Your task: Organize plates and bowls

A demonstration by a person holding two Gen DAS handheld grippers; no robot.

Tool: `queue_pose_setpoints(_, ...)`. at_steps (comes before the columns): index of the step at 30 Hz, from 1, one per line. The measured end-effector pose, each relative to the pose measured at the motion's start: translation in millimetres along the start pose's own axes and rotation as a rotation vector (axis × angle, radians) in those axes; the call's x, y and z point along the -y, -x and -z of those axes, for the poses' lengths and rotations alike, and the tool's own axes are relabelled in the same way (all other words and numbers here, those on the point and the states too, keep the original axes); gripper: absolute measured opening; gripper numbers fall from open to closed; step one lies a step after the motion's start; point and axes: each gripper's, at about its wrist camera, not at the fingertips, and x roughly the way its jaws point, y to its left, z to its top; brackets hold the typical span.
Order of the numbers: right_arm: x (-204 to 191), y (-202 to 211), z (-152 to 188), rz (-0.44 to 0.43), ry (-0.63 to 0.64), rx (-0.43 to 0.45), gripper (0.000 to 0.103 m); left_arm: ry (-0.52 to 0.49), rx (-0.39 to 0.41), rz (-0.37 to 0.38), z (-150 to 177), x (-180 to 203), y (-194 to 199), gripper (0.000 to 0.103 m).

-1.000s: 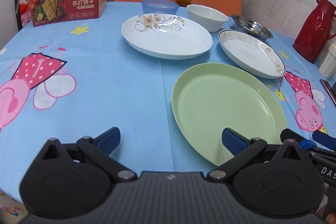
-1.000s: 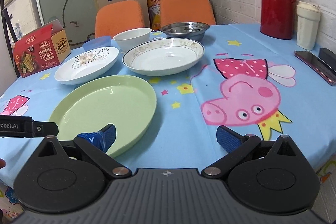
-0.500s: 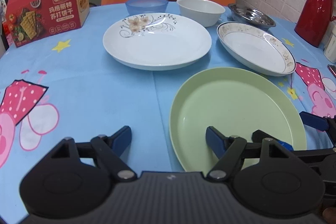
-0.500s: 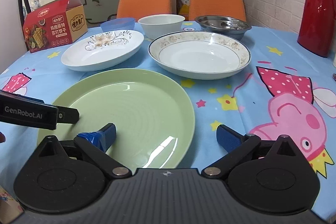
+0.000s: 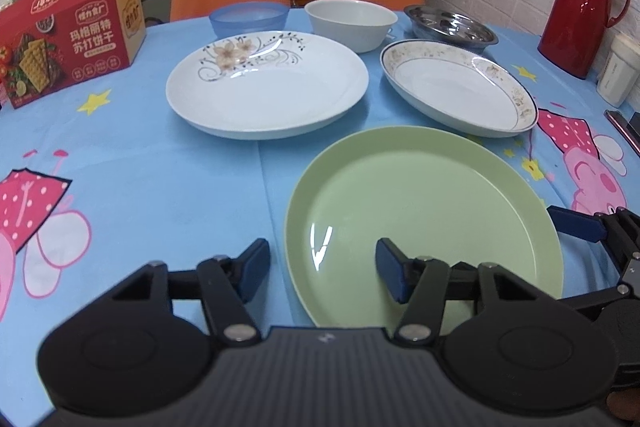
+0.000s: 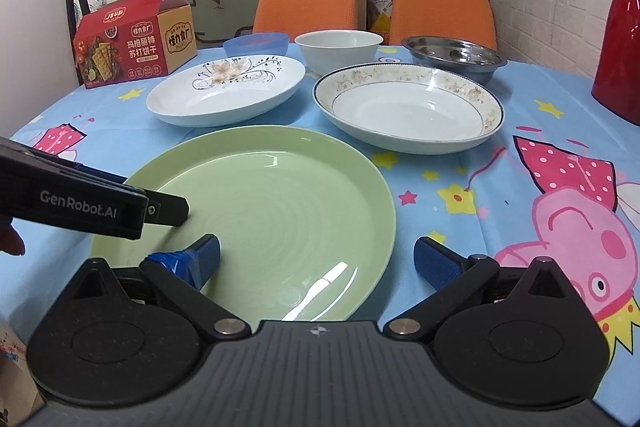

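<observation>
Blue cartoon tablecloth carries the green plate nearest. Left gripper, jaws just narrowing, straddles its left rim ungripped; right gripper gapes over the right rim. Only the right view shows the left gripper's lettered side.

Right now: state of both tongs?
Left tongs: open, just been closing, green plate rim between them, not pinched.
Right tongs: open, astride the plate's rim, holding nothing.

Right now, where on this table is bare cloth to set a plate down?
Free: the cloth left of the green plate, below the cracker box, and right of the gold-rimmed plate. Crowded: the far side, around the white bowl.
</observation>
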Motion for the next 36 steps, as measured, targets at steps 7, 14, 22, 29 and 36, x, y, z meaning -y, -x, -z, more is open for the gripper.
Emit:
queue_pose_setpoints(7, -17, -5, -1, 0.005, 0.017, 0.02, 0.088, 0.001, 0.019, -0.029, 1, 8, 1, 0.046)
queue_pose_setpoints(14, -36, 4, -4, 0.001, -0.03, 0.019, 0.088, 0.059, 0.024, -0.036, 8, -10, 19, 0.036)
queue_pose_setpoints(22, -94, -11, -12, -0.112, 0.004, 0.018, 0.089, 0.142, 0.03, -0.16, 20, -71, 36, 0.035)
queue_pose_setpoints(29, -121, -33, -20, -0.125, 0.06, -0.013, 0.09, 0.173, 0.038, -0.171, 21, -94, 27, 0.036)
queue_pose_setpoints(36, -100, -25, -27, -0.175, 0.026, -0.007, 0.087, 0.253, 0.065, -0.098, 19, -116, 32, 0.072)
